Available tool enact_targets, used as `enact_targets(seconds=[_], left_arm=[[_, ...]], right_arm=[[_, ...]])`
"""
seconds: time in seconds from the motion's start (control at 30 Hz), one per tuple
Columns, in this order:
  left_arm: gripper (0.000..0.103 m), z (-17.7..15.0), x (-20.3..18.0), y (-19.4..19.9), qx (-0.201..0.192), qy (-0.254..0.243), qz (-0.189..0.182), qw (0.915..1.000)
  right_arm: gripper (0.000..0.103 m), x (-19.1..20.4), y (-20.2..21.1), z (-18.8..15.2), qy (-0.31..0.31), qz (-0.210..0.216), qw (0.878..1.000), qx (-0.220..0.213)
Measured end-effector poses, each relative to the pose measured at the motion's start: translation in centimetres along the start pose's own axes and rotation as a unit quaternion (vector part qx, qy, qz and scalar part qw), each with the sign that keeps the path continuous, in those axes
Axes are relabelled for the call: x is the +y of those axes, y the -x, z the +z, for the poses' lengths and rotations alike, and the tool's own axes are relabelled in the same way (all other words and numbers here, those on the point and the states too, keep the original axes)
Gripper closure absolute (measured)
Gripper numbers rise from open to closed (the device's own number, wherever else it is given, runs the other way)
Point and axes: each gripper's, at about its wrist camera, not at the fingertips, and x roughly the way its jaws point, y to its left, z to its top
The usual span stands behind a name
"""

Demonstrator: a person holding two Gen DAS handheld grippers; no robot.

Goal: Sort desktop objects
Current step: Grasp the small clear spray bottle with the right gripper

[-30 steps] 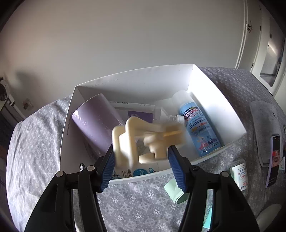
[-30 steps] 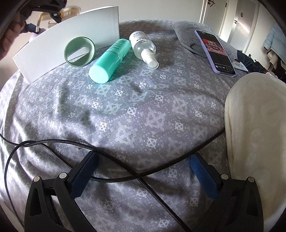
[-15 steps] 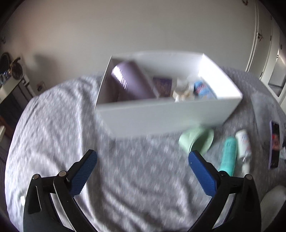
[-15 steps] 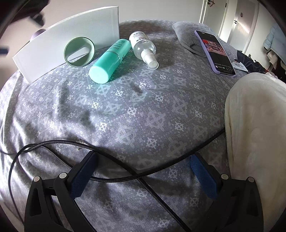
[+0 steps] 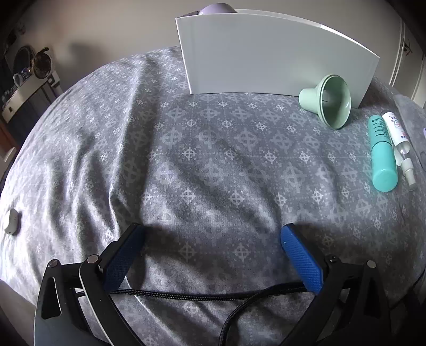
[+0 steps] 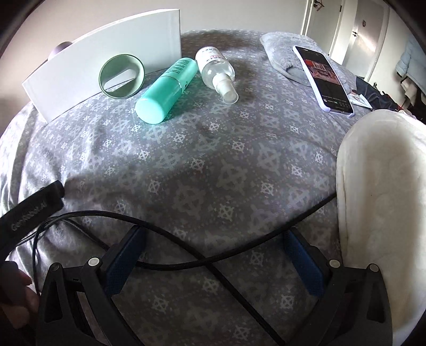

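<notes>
A white box point(image 5: 266, 53) stands at the far side of the grey patterned cloth, also in the right wrist view point(image 6: 106, 58); a purple item point(image 5: 215, 6) peeks above its rim. A pale green funnel-shaped cup point(image 5: 327, 102) point(image 6: 121, 76) lies on its side against the box. A teal bottle point(image 5: 382, 154) point(image 6: 166, 90) and a clear spray bottle point(image 5: 399, 143) point(image 6: 217, 70) lie beside it. My left gripper point(image 5: 211, 237) is open and empty, low over the cloth. My right gripper point(image 6: 214, 239) is open and empty, with black cables lying between its fingers.
A phone point(image 6: 323, 79) lies on a grey fluffy pad point(image 6: 282, 53) at the right. A cream cushion point(image 6: 380, 199) is at the right edge. Black cables point(image 6: 186, 263) point(image 5: 213, 294) cross the near cloth. A small white object point(image 5: 12, 221) lies far left.
My left gripper let go of the cream object over the box, opened, and drew back and down to the near cloth. The left gripper's body has entered the right wrist view.
</notes>
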Motion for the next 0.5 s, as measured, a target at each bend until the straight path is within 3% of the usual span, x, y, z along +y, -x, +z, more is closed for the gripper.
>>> enact_targets(seconds=[0.23, 0.37, 0.5], left_arm=[[0.000, -0.3, -0.2, 0.2, -0.014, 0.001, 0.004, 0.9999], [0.000, -0.4, -0.2, 0.2, -0.015, 0.002, 0.004, 0.9999], [0.000, -0.5, -0.3, 0.4, -0.017, 0.006, 0.007, 0.9998]], right_arm=[[0.000, -0.4, -0.1, 1.0, 0.016, 0.017, 0.999, 0.042], [0.000, -1.6, -0.1, 2.7, 0.009, 0.053, 0.996, 0.073], [0.000, -3.7, 2.6, 6.1, -0.021, 0.050, 0.998, -0.018]])
